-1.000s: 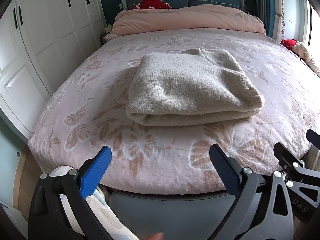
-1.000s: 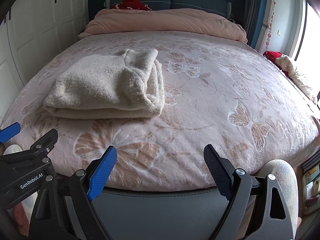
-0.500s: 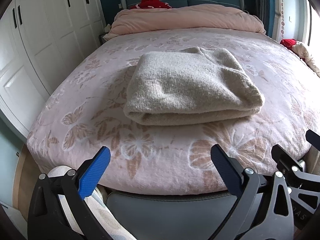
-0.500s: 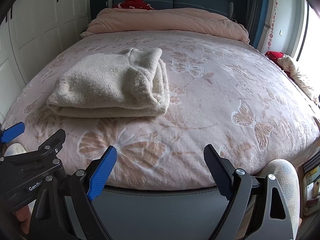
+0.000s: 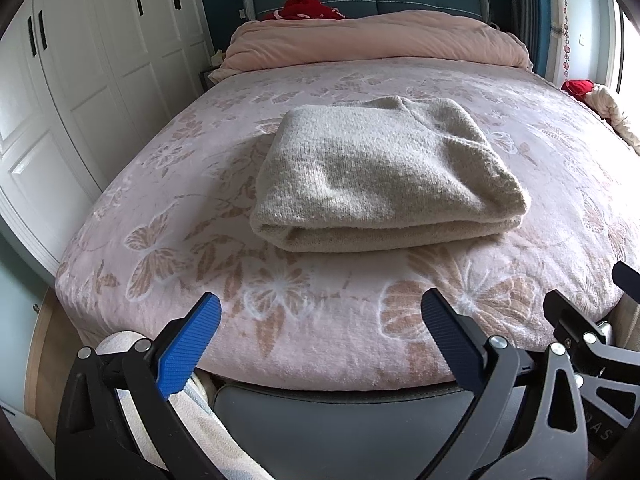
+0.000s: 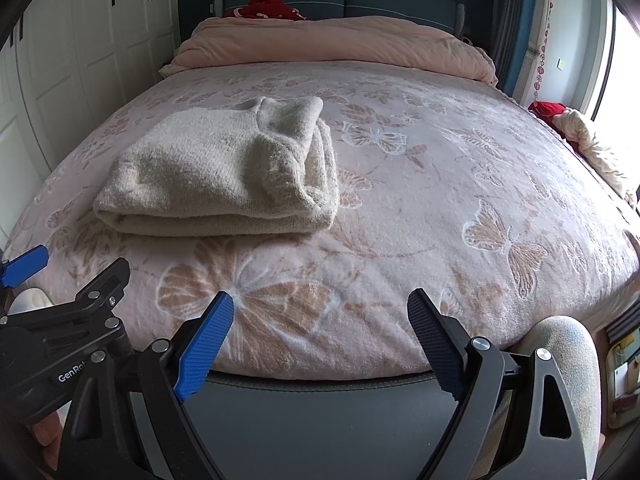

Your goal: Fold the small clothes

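A beige knit sweater [image 5: 384, 176] lies folded into a thick rectangle on the pink butterfly-print bed [image 5: 160, 208]. It also shows in the right wrist view [image 6: 224, 176], left of centre. My left gripper [image 5: 320, 332] is open and empty, held at the foot of the bed, short of the sweater. My right gripper [image 6: 320, 328] is open and empty, beside the left one, also short of the sweater. The left gripper's body [image 6: 64, 320] shows at the lower left of the right wrist view.
A rolled pink duvet [image 5: 376, 40] and red cloth [image 5: 308, 6] lie at the headboard. White wardrobe doors [image 5: 80, 60] stand to the left. More clothes [image 6: 592, 140] lie off the bed's right side. A dark footboard [image 5: 340, 420] runs below the grippers.
Both grippers have drifted slightly back and right; the sweater stays folded and still. Both stay open.
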`<state>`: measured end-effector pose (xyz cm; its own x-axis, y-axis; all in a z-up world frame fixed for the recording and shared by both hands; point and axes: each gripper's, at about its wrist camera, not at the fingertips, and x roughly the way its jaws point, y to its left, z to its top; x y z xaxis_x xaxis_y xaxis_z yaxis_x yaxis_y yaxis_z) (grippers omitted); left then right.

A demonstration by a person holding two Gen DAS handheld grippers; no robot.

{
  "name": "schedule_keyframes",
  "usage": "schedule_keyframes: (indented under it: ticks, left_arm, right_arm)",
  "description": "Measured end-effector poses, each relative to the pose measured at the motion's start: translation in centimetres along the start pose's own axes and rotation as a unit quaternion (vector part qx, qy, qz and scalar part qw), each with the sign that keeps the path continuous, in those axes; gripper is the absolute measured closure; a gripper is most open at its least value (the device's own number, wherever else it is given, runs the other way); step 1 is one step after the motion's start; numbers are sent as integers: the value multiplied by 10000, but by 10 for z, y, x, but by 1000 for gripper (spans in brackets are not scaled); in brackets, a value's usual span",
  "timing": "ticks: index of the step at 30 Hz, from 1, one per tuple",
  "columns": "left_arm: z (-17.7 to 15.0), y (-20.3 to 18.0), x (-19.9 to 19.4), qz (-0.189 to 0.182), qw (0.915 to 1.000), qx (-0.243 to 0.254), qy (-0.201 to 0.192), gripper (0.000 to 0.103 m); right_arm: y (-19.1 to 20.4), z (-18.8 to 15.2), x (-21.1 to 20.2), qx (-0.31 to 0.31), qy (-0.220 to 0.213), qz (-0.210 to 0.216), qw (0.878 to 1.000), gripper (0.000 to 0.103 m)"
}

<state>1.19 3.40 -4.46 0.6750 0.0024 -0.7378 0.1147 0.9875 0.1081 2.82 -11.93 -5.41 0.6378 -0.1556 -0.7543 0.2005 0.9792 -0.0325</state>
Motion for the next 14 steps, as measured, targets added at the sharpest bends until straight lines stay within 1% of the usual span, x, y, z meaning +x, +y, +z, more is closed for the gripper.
schedule_keyframes:
  ticks: [14]
  left_arm:
    - [-1,-3,-5,87,9999,-49,-28,7]
  right_arm:
    - [6,0,-2,72,-26,-93,9999,17]
